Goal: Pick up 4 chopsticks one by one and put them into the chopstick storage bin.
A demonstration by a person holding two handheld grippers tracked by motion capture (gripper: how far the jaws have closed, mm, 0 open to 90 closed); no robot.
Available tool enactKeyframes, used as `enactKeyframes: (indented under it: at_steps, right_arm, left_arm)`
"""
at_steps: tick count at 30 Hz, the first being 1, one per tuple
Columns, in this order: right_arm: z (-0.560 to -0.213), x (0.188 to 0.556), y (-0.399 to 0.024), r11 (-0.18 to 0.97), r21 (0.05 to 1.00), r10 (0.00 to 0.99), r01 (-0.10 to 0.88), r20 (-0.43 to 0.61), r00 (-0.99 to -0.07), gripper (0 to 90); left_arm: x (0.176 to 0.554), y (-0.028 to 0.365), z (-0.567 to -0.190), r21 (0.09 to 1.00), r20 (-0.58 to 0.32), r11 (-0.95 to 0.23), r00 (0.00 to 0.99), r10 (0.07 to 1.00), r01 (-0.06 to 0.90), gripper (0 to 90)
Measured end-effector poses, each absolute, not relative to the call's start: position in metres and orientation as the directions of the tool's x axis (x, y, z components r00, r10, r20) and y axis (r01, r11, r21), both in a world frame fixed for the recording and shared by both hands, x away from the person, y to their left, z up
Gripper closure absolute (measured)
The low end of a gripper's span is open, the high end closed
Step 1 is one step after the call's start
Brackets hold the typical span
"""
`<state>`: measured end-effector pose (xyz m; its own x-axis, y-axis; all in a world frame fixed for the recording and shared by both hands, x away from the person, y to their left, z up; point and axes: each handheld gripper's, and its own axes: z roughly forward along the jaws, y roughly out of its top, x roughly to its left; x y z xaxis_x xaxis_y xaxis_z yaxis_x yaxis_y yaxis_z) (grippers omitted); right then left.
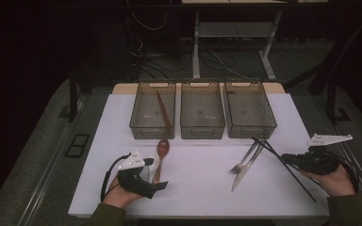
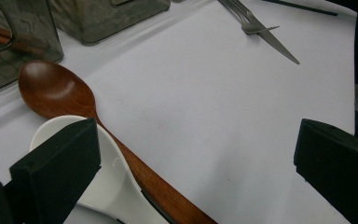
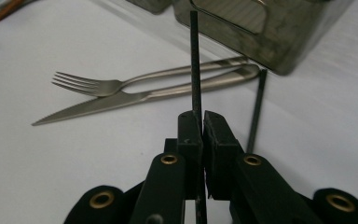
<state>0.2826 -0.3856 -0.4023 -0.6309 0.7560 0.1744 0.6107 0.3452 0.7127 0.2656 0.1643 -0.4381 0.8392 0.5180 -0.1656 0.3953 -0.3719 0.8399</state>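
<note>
My right gripper [image 3: 201,122] is shut on a thin black chopstick [image 3: 195,60] that points ahead toward a grey bin [image 3: 279,32]. A second black chopstick [image 3: 256,112] lies on the mat just to its right. In the high view this gripper [image 1: 288,160] is at the right edge, with the black chopsticks [image 1: 269,154] slanting past it. A steel fork [image 3: 98,86] and knife [image 3: 93,110] lie side by side beyond it. My left gripper [image 2: 196,172] stands wide open at the front left [image 1: 156,174], over a white ceramic spoon [image 2: 107,186] and a wooden spoon [image 2: 60,91].
Three see-through grey bins [image 1: 202,129] stand in a row at the back of the white mat [image 1: 202,188]. The left bin [image 1: 141,127] holds a brown wooden stick [image 1: 164,110]. The fork and knife [image 1: 245,162] lie right of centre.
</note>
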Motion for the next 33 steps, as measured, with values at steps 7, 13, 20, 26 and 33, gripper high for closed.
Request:
enactKeyframes:
  at_steps: [7, 13, 20, 26, 33]
  right_arm:
    - [-0.398, 0.286, -0.370, 0.354, 0.727, 0.722, 0.588, 0.187, -0.666, 85.8]
    - [-0.394, 0.291, -0.356, 0.359, 0.740, 0.691, 0.568, 0.198, -0.695, 85.7]
    - [-0.390, 0.298, -0.340, 0.365, 0.745, 0.674, 0.559, 0.203, -0.711, 85.7]
    - [-0.390, 0.305, -0.327, 0.374, 0.751, 0.658, 0.545, 0.199, -0.726, 85.7]
    - [-0.386, 0.310, -0.313, 0.385, 0.759, 0.637, 0.525, 0.192, -0.746, 85.7]
  left_arm:
    - [0.269, 0.165, -0.440, 0.836, -0.163, -0.379, 0.838, 0.520, 0.397, 0.0]
    - [0.267, 0.164, -0.439, 0.835, -0.161, -0.380, 0.837, 0.522, 0.397, 0.0]
    - [0.266, 0.164, -0.439, 0.837, -0.158, -0.380, 0.839, 0.521, 0.394, 0.0]
    - [0.266, 0.164, -0.439, 0.838, -0.157, -0.380, 0.839, 0.521, 0.393, 0.0]
    - [0.265, 0.164, -0.438, 0.836, -0.158, -0.382, 0.839, 0.520, 0.394, 0.0]
